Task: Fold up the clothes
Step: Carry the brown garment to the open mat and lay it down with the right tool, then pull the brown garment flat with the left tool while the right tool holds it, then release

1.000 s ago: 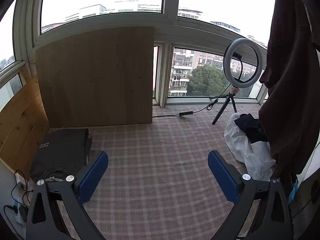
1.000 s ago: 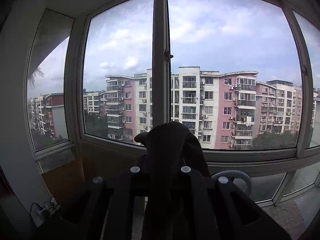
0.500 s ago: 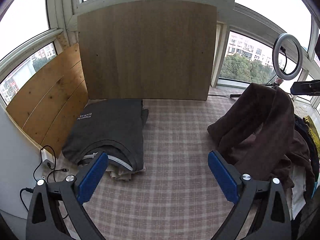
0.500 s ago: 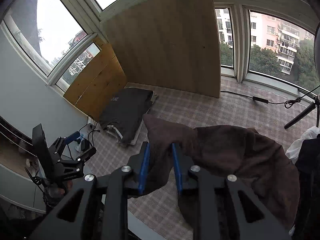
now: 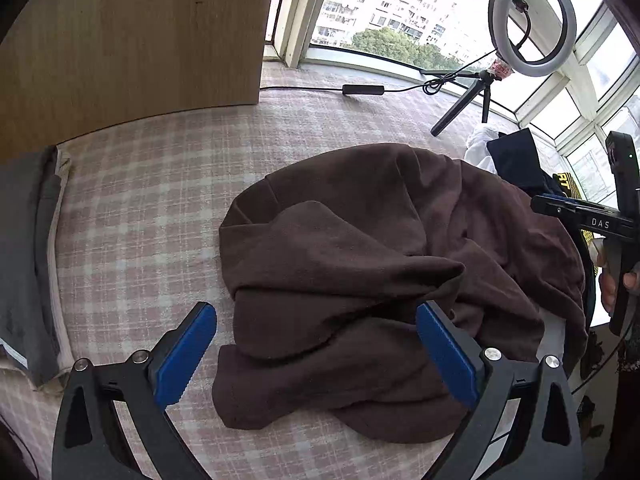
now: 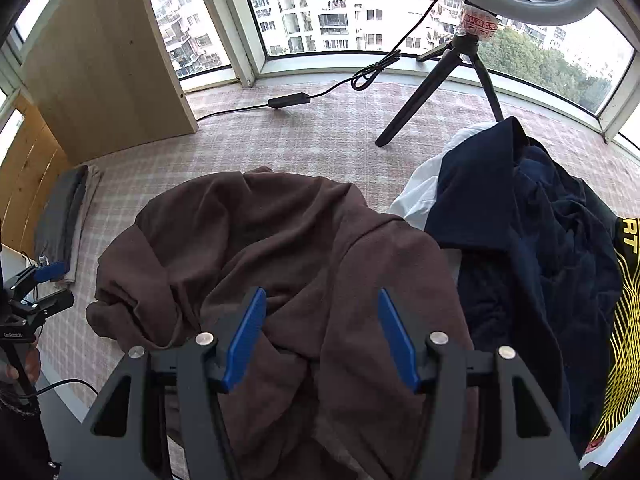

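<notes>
A crumpled brown garment (image 5: 360, 264) lies in a heap on the pink plaid surface (image 5: 152, 184); it also shows in the right wrist view (image 6: 260, 248). My left gripper (image 5: 316, 344) is open, its blue pads either side of the garment's near edge, just above it. My right gripper (image 6: 322, 332) is open and empty, hovering over the garment's right part. The right gripper also shows at the right edge of the left wrist view (image 5: 616, 216), and the left gripper at the left edge of the right wrist view (image 6: 36, 292).
A folded grey stack (image 5: 24, 256) lies at the left. A pile of navy, white and yellow-black clothes (image 6: 532, 232) sits at the right. A ring light on a tripod (image 5: 528, 24) and its cable (image 6: 288, 100) stand near the windows. A wooden board (image 5: 132, 36) leans at the back.
My right gripper has opened and let the brown garment drop onto the plaid surface. Both grippers have come down and now point at the heap.
</notes>
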